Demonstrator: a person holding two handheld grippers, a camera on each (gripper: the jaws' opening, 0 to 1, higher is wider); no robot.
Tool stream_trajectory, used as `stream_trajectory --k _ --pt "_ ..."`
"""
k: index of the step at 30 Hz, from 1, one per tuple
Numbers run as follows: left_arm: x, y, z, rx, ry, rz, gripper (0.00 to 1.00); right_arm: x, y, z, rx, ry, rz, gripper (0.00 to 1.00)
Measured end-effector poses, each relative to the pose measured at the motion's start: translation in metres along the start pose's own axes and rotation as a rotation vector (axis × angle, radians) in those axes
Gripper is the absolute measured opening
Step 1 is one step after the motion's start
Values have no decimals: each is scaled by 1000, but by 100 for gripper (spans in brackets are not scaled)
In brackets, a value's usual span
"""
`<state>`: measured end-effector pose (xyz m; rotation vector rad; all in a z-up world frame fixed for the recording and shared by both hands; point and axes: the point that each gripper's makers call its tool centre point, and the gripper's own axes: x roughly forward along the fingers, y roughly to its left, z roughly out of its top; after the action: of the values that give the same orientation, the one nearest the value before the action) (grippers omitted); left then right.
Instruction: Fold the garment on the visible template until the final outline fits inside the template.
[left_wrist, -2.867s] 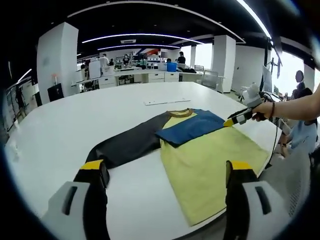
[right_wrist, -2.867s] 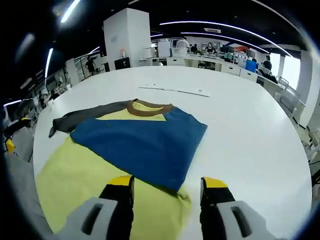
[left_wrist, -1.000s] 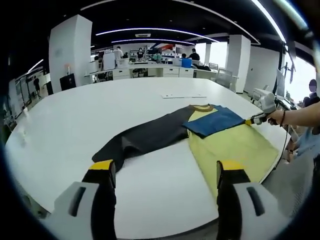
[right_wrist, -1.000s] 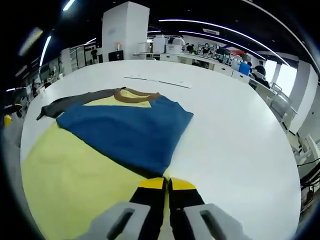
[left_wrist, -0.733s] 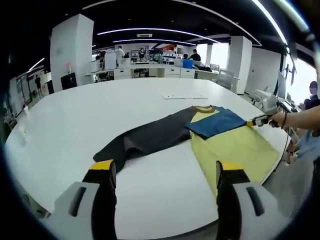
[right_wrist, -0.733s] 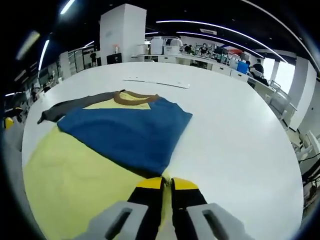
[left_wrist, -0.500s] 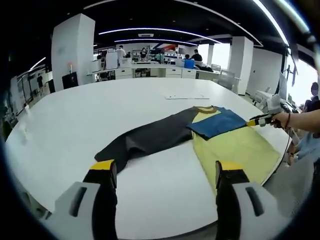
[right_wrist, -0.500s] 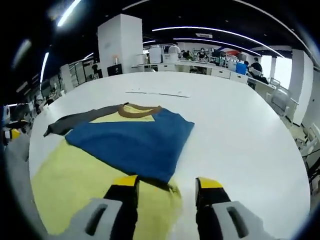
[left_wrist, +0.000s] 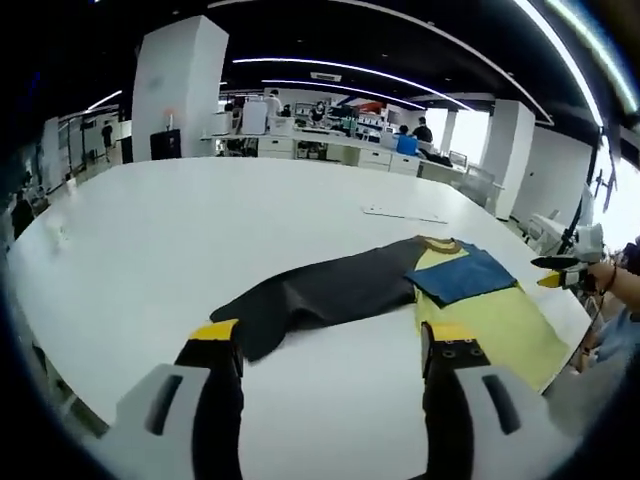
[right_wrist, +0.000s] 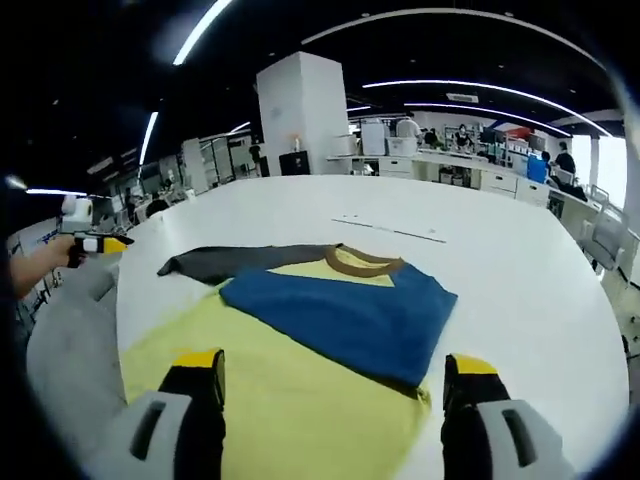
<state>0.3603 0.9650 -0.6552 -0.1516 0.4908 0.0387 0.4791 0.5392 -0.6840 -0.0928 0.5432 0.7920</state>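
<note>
The shirt (left_wrist: 400, 290) is laid flat on the white surface (left_wrist: 200, 220), near its edge on the person's side. One fold is judged done: the blue sleeve (right_wrist: 340, 315) is lying across the yellow body (right_wrist: 290, 400), just below the brown collar (right_wrist: 352, 262). The dark sleeve (left_wrist: 310, 295) is spread out straight, away from the body, not yet folded. No template outline can be made out under the shirt; a thin white strip (left_wrist: 403, 214) is seen on the surface beyond the collar, well apart from it.

The left claw (left_wrist: 330, 345) is held wide and empty, above the surface, with the cuff end of the dark sleeve just beyond its left jaw. The right claw (right_wrist: 335, 375) is held wide and empty too, above the yellow body, short of the blue sleeve's corner. In the left gripper view the right claw (left_wrist: 553, 271) is seen to the right of the shirt, off the cloth; in the right gripper view the left claw (right_wrist: 100, 243) is seen far left, beyond the dark sleeve's end.

Step in hand, as judged: between folds, the second sleeve next. The next move would call for the left claw to be lowered to the dark cuff, closed on a single layer, and the sleeve carried across the body toward the blue sleeve. The hem would then need folding up toward the collar. Care is needed so the blue fold is not dragged.
</note>
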Motion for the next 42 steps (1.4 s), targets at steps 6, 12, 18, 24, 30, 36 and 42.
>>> stream_trajectory --k 6,12,18,24,30,36,42 --pt "12 29 3 14 12 106 67 -17 19 0 -42 -10 10 98" --pt "25 45 -4 -68 25 158 62 -29 27 -3 -51 -13 0 100" --pt "36 59 -11 -110 25 191 58 -38 34 1 -28 -55 -9 100" --pt "46 74 -25 -136 52 242 54 -45 36 -8 -78 -14 -51 97" --pt "53 86 -36 -112 75 307 48 -48 37 -17 -72 5 -56 95" --pt "60 92 -47 -116 82 342 45 -55 33 -15 -52 -5 -74 94" --pt "67 85 -62 -107 122 347 37 -59 25 -14 -58 -2 -107 93"
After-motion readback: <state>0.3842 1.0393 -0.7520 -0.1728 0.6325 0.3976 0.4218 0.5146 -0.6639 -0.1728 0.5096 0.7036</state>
